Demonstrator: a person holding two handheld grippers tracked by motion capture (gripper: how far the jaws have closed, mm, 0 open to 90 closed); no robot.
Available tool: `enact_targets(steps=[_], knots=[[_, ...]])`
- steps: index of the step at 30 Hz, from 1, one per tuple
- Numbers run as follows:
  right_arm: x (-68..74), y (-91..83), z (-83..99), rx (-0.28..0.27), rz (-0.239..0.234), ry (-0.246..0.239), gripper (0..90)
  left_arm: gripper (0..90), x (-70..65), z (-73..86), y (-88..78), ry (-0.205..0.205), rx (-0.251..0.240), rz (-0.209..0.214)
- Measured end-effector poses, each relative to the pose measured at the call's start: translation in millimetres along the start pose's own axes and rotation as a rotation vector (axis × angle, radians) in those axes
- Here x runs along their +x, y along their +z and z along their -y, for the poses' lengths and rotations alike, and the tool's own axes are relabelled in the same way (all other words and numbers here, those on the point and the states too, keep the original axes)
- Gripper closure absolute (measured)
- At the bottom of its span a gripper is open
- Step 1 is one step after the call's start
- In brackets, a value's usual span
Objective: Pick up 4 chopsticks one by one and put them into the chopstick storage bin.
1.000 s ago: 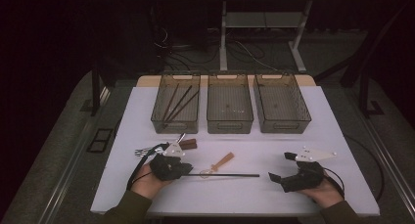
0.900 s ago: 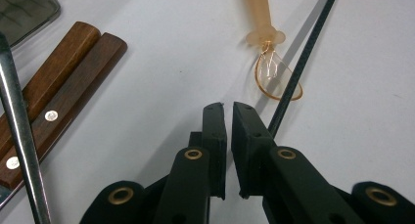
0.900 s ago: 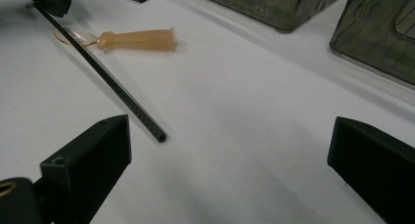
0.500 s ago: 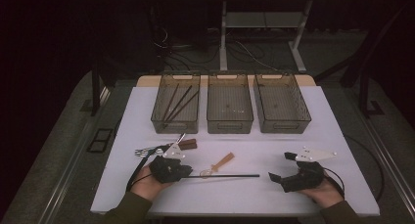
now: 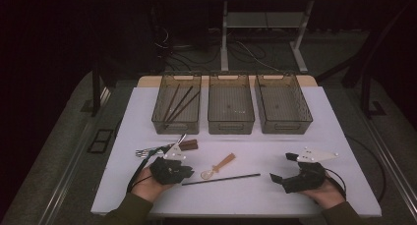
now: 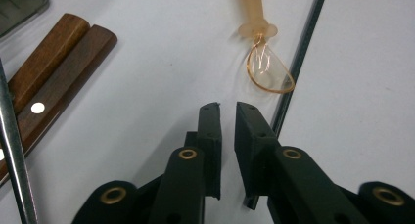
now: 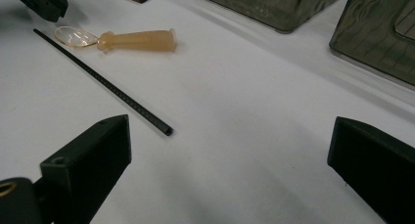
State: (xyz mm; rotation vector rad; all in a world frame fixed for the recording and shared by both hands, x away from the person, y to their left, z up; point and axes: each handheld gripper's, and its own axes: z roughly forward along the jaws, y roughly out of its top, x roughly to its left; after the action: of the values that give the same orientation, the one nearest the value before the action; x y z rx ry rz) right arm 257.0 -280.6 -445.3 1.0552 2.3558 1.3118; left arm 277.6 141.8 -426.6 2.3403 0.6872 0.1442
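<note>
Black chopstick (image 5: 221, 179) lay flat on the white table (image 5: 339, 136), long axis left-right, far end slightly raised toward right gripper (image 5: 284, 167), its jaws spread wide, left gripper (image 6: 226, 117) jaws just opening to a narrow gap, nothing pinched.

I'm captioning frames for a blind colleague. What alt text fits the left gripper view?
The left hand-held gripper, jaws slightly apart with nothing between them, points at a small amber spoon on the white table. A thin black rod lies beside the spoon; two wooden handles lie at left.
</note>
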Motion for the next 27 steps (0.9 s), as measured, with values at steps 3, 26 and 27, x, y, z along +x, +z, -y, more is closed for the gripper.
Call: enact_targets(steps=[3, 26, 27], knots=[[-0.1, -0.1, 0.0, -0.001, 0.0, 0.002, 2.2, 70.8, -4.6, -1.8, -4.6, 0.003, -0.051, 0.009], [0.2, 3.3, 0.2, 0.008, -0.005, -0.009, 2.2, 80.2, -36.2, -50.8, 60.6, 0.203, -0.015, 0.198], [0.1, 3.3, 0.3, 0.008, -0.005, -0.009, 2.1, 80.4, -35.9, -50.4, 61.9, 0.204, -0.009, 0.2]])
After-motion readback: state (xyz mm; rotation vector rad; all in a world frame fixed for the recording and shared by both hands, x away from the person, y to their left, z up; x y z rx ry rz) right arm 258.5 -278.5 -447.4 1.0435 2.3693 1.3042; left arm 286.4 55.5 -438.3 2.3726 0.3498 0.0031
